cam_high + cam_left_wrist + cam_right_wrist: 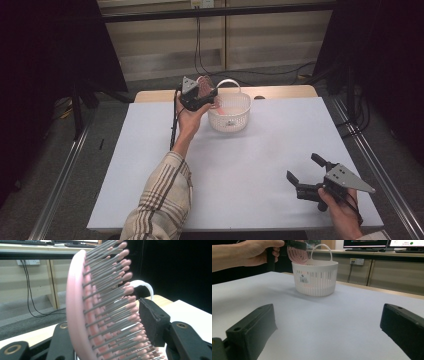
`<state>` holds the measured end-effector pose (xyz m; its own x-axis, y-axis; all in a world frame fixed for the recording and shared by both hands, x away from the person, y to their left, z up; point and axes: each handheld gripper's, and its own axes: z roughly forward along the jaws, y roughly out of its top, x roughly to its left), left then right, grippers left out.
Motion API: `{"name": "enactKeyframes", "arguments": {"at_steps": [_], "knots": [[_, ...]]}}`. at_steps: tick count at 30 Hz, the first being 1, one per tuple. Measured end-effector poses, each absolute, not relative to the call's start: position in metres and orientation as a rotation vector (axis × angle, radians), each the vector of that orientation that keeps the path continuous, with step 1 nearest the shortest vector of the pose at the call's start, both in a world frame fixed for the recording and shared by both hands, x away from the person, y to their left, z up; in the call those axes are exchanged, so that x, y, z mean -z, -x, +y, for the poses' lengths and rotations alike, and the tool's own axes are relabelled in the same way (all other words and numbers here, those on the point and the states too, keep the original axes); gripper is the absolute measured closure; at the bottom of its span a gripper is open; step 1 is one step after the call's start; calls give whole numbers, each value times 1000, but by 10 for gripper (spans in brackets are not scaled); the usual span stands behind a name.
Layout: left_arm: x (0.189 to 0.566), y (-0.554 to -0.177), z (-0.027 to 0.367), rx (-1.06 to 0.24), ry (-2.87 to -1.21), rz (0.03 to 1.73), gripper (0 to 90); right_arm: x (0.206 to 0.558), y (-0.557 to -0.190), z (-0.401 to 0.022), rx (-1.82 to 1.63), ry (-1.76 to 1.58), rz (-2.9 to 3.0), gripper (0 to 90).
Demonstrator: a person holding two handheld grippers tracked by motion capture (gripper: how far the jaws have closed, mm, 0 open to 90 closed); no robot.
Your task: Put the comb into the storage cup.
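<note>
One pink hairbrush above white basket rim, table open.

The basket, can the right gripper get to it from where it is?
Probably yes. The right gripper sits open, with bare white table between it and the basket. The left gripper with the pink hairbrush hovers at the far rim.

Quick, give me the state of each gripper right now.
Left gripper: jaws around the pink hairbrush over the white basket; whether the pads press on it cannot be told.
Right gripper: open, holding nothing.
</note>
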<state>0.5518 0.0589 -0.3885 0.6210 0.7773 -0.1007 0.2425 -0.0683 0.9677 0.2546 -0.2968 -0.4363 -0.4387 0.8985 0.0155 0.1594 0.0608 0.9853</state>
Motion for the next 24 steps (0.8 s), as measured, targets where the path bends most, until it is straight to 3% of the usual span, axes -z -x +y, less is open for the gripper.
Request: {"name": "enactKeyframes", "arguments": {"at_steps": [24], "knots": [[397, -559, 62, -555, -1618, 887, 404, 437, -255, -297, -1435, -1071, 1688, 0]]}}
